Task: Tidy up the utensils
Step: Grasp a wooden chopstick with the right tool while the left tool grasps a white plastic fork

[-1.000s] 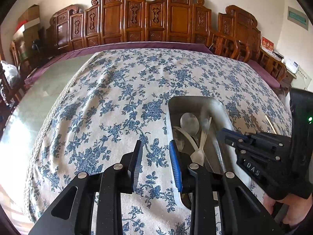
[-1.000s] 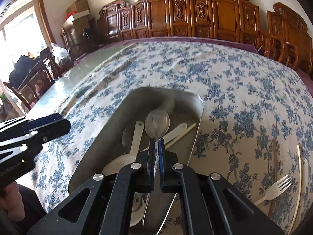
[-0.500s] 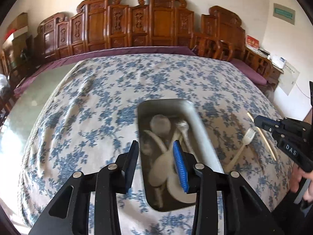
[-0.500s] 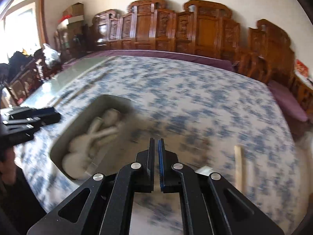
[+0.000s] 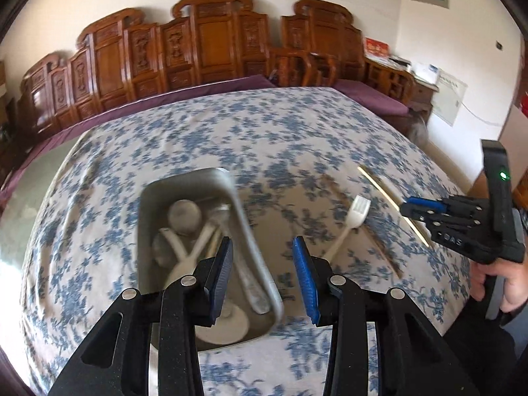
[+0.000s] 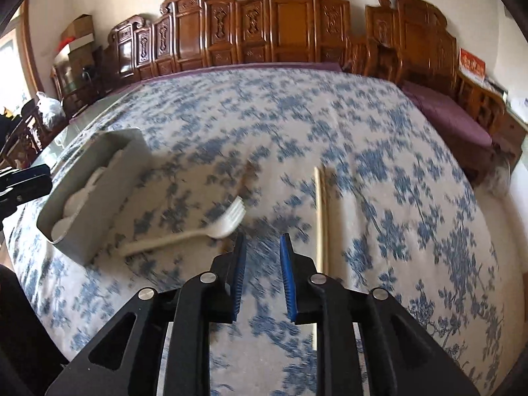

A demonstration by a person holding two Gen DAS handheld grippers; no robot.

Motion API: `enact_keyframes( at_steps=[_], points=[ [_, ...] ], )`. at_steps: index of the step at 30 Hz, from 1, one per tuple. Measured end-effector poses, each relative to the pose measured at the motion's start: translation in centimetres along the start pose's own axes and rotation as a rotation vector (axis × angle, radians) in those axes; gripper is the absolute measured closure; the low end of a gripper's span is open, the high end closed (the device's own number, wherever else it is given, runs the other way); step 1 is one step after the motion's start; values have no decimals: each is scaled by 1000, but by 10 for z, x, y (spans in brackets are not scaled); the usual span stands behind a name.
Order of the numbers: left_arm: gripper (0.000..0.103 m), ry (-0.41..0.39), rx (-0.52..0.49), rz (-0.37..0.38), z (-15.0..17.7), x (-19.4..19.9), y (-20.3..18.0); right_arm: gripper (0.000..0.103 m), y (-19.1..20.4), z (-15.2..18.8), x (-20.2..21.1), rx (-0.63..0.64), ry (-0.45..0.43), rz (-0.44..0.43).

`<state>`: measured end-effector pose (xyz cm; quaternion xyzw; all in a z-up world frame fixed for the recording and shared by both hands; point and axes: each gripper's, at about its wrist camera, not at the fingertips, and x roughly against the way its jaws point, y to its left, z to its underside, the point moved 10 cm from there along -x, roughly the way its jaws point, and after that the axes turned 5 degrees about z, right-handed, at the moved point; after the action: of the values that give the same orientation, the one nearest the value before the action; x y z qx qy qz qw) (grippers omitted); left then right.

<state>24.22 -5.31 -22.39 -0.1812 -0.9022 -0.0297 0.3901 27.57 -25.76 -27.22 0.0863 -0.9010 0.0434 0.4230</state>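
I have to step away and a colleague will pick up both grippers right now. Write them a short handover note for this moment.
Left hand-held gripper: open, empty, over the near right rim of the metal tray.
Right hand-held gripper: open, empty, above the tablecloth, between the white plastic fork and the chopsticks.
Done: the tray already holds white spoons and metal cutlery.
Left: the fork and the chopsticks lie loose on the cloth to the right of the tray; a darker stick beside them is too blurred to identify. The fork is nearest the right gripper and looks like the next pick.
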Motion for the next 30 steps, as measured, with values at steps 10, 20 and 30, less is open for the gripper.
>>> enact_keyframes(
  at_steps=[10, 20, 30],
  points=[
    [67, 118, -107, 40, 8, -49, -49, 80, -29, -11, -5, -80, -17, -7],
    [74, 248, -133, 99, 12, -105, -82, 80, -29, -15, -6, -87, -24, -21],
    [81, 333, -125, 112, 20, -133, -87, 80, -24, -15, -13, -94, -5, -42]
  ],
)
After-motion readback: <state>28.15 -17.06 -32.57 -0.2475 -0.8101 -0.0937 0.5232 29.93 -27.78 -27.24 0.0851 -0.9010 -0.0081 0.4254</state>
